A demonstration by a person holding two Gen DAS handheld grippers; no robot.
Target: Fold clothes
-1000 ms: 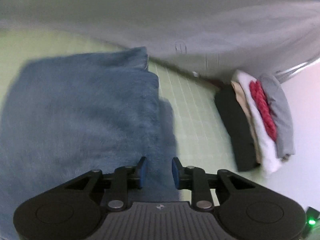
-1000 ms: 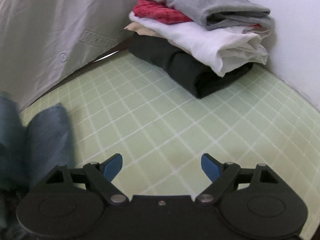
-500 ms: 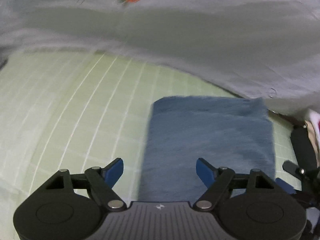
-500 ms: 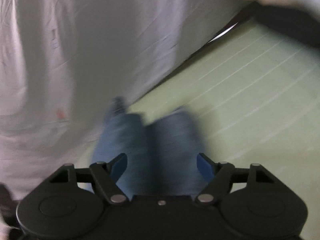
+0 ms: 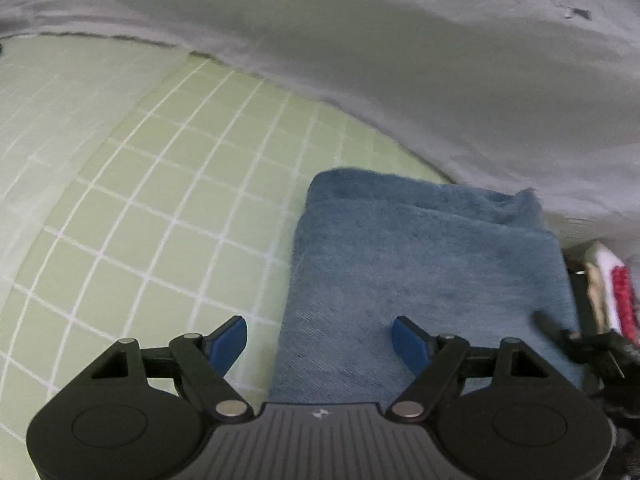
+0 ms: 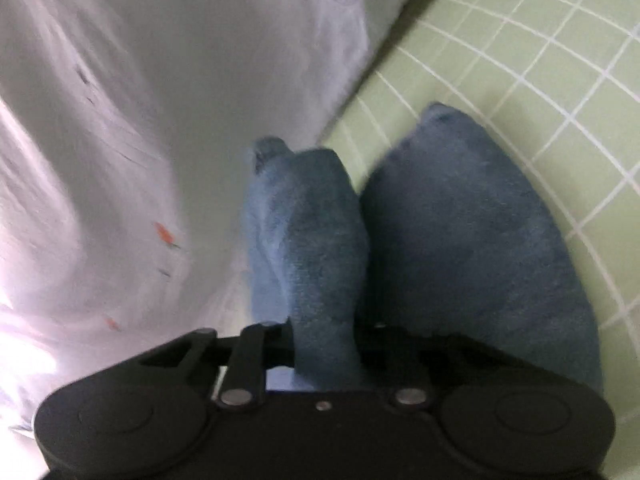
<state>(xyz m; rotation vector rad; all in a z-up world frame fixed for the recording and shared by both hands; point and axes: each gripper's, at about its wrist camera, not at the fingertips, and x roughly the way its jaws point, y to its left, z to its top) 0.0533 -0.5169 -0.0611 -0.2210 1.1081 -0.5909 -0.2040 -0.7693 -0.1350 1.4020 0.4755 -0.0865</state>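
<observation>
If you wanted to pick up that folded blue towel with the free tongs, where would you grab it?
Probably the near left edge of the towel. The open left tongs already straddle it: one fingertip over the green sheet, the other over the cloth. Coming in low from the sheet side should catch all the stacked layers. The right tongs seem shut on a raised fold.

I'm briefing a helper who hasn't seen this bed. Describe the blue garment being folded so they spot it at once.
On the green checked sheet, beside the pale grey bedding, lies the folded blue fleece garment. It is the only fuzzy blue item, apart from the stacked clothes; the right gripper pinches its edge.
</observation>
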